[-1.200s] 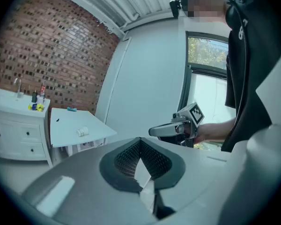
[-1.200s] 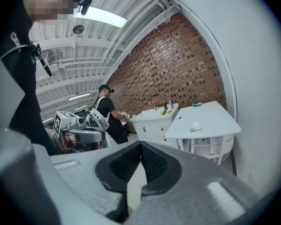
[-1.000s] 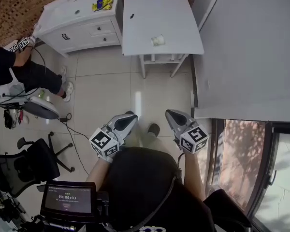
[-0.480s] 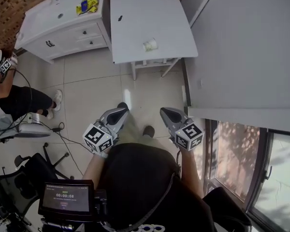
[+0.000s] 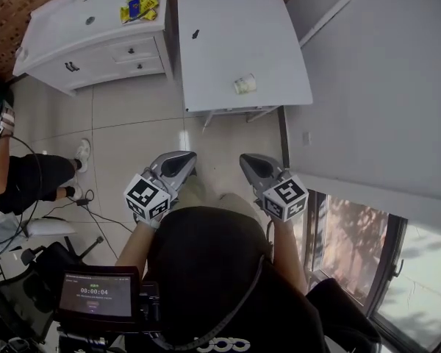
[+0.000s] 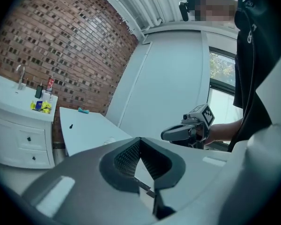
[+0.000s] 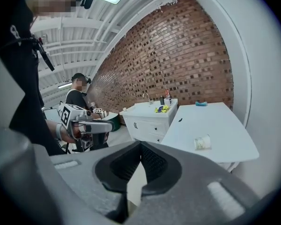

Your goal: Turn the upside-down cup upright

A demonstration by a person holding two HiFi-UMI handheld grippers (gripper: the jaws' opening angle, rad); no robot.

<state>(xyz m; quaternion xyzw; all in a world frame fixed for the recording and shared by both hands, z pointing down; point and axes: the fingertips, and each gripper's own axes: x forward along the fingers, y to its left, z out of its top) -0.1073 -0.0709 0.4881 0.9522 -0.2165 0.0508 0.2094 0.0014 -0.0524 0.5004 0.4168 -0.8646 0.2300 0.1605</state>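
While we face the white rectangular tabletop (image 5: pixel 228 35), small pale cup (image 5: pixel 244 84) lying sideways, left tool (image 5: pixel 179 162) and right tool (image 5: pixel 251 164) closed, empty.

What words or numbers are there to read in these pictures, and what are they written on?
"00:00:04": on the small black screen at the head view's bottom left; the line under it is too small to read.
Print on the pale cup, which is on the white table: too blurred to read.
Cubes of the left gripper and the right gripper: black-and-white square patterns, no words.
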